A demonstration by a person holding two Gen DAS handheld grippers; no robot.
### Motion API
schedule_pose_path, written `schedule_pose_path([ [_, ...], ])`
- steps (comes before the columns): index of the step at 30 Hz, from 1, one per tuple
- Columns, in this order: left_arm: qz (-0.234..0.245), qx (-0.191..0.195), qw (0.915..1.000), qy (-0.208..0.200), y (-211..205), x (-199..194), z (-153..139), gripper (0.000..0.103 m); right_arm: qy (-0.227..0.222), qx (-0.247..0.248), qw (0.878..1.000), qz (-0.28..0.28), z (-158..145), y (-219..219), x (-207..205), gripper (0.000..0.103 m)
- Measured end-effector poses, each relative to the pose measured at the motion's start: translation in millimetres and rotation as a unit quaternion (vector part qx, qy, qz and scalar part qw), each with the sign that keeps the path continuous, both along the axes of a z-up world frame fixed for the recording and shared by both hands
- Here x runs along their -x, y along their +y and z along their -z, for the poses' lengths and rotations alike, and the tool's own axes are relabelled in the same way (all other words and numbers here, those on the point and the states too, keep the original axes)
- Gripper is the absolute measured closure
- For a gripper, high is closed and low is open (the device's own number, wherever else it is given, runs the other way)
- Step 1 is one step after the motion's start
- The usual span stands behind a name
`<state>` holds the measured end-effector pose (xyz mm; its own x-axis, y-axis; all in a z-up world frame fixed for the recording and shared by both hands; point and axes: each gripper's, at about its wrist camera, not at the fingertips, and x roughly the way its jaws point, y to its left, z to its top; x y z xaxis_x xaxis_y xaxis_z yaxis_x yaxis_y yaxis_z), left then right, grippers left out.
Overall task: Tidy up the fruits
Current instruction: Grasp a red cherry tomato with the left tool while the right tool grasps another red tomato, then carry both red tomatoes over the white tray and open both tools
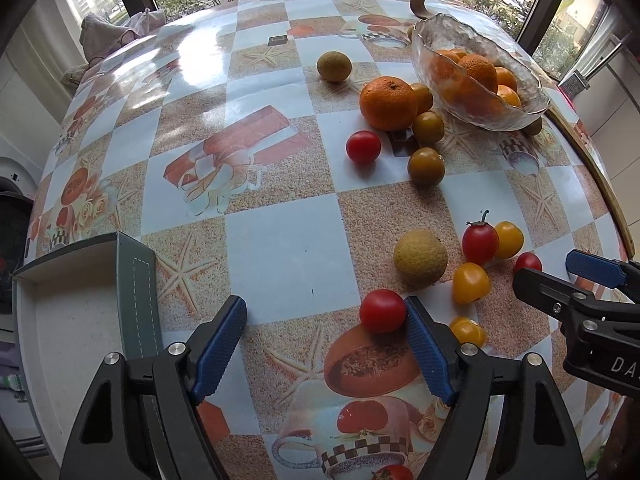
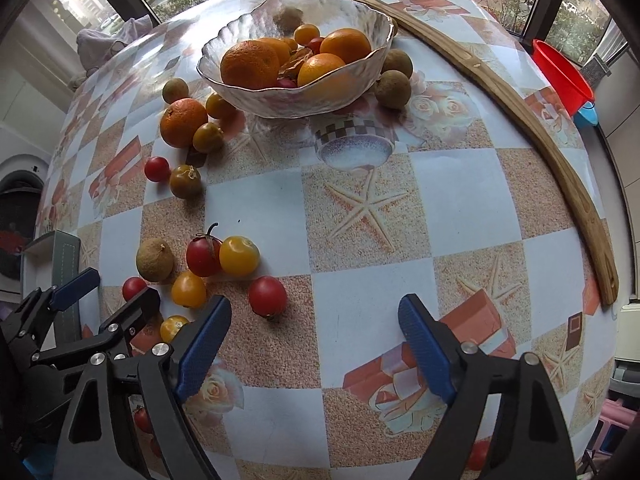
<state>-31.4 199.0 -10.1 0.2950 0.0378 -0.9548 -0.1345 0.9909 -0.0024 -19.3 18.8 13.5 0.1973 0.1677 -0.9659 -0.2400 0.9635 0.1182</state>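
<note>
Checkered tablecloth [image 1: 288, 248] under both gaping grippers; fruit scattered.

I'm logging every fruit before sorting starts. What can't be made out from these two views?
- Glass bowl contents, right wrist view: the oranges on top hide the lower fruit.
- Box, left wrist view: cut off by the frame edge and the left gripper.
- Yellow tomato, right wrist view: partly behind the gripper fingers.

bench [image 2: 460, 200]: checkered cloth with starfish, cup prints | wooden strip [image 2: 520, 120]: along bench's right edge | red funnel [image 2: 560, 76]: beyond strip | grey tray [image 1: 136, 300]: bench's left edge | windows: parked cars outside
</note>
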Motion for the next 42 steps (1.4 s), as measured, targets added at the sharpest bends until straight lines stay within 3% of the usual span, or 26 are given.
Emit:
schedule_pose_path([
  [2, 0.007, 0.000, 1.0000, -0.002, -1.3, 0.4, -2.3, 0.031, -0.005, 0.008, 1.000, -0.017, -0.9, 8.7, -0.9, 0.035],
  [7, 0.026, 0.003, 0.9996, -0.003, -12.7, 1.1, -4.9, 0.054, -0.003, -0.003, 0.999, -0.040, -0.8, 20.5, 2.5, 0.077],
  [10, 0.044, 0.008, 0.9990, -0.005, -23.8, 3.2, -7.0, 0.075, 0.002, -0.018, 0.999, -0.027, -1.7, 17.1, 5.8, 0.083],
  [12, 0.051, 0.011, 0.9986, -0.007, -27.7, 4.2, -7.9, 0.081, 0.008, -0.030, 0.999, -0.015, -2.5, 10.2, 8.5, 0.083],
  [15, 0.045, 0.047, 0.9979, -0.008, -24.7, 8.9, -10.1, 0.081, 0.015, -0.049, 0.999, 0.004, -3.8, -5.0, 13.5, 0.083],
  [20, 0.042, 0.060, 0.9972, -0.012, -23.5, 24.6, -18.3, 0.081, 0.024, -0.072, 0.997, 0.027, -7.9, -18.8, 20.6, 0.083],
  [29, 0.015, 0.073, 0.9966, -0.033, -4.1, 51.5, -49.2, 0.081, 0.025, -0.089, 0.996, 0.011, -30.2, -16.7, 35.1, 0.083],
  [35, -0.012, 0.064, 0.9968, -0.045, 27.9, 69.0, -64.5, 0.081, 0.025, -0.102, 0.994, -0.023, -43.1, 19.0, 38.4, 0.083],
  [42, -0.065, 0.043, 0.9959, -0.046, 88.7, 98.3, -67.6, 0.081, 0.030, -0.119, 0.989, -0.086, -50.9, 93.0, 45.8, 0.083],
])
